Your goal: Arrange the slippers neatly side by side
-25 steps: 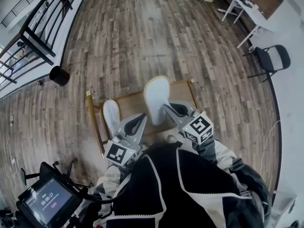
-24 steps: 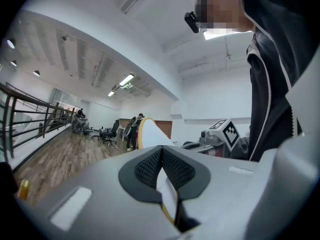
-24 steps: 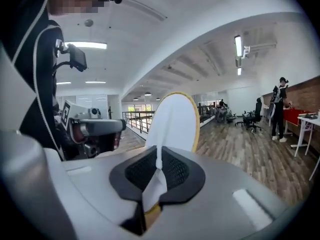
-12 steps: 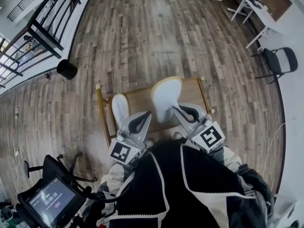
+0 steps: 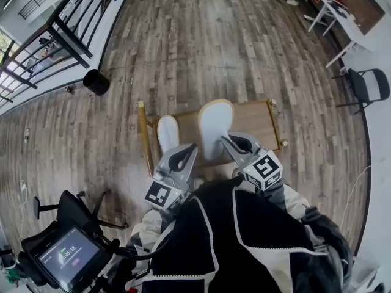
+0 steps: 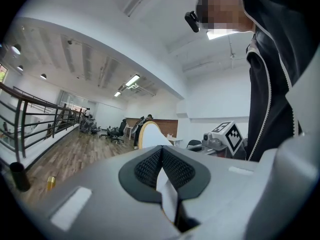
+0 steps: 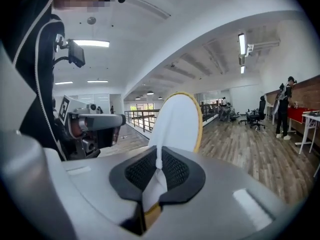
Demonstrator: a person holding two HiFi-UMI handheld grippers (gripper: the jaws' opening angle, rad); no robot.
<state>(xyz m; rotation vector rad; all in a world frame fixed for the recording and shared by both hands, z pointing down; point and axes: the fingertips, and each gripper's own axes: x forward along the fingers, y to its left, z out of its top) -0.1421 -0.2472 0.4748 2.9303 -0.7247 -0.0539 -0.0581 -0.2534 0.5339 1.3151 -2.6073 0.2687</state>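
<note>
Two white slippers with tan edges hang above a low wooden table [image 5: 256, 122]. My left gripper [image 5: 179, 157] is shut on the heel edge of the smaller-looking slipper [image 5: 167, 132]; in the left gripper view the white slipper [image 6: 150, 134] sticks out beyond the black pads [image 6: 176, 170], with its white edge pinched between them. My right gripper [image 5: 235, 145] is shut on the heel of the other slipper [image 5: 214, 122]; the right gripper view has its sole [image 7: 177, 121] standing upright ahead of the pads [image 7: 142, 171]. The slippers lie roughly parallel, toes pointing away from me.
The table has brass-coloured posts at its corners [image 5: 141, 104]. A black bin [image 5: 96, 82] stands on the plank floor by a black railing [image 5: 67, 35]. A folding chair [image 5: 369, 84] and white desk [image 5: 342, 23] are at right. A tripod with a screen [image 5: 67, 255] is near left.
Both grippers have carried their slippers down toward the table. The left slipper now sits closer to the right one.
</note>
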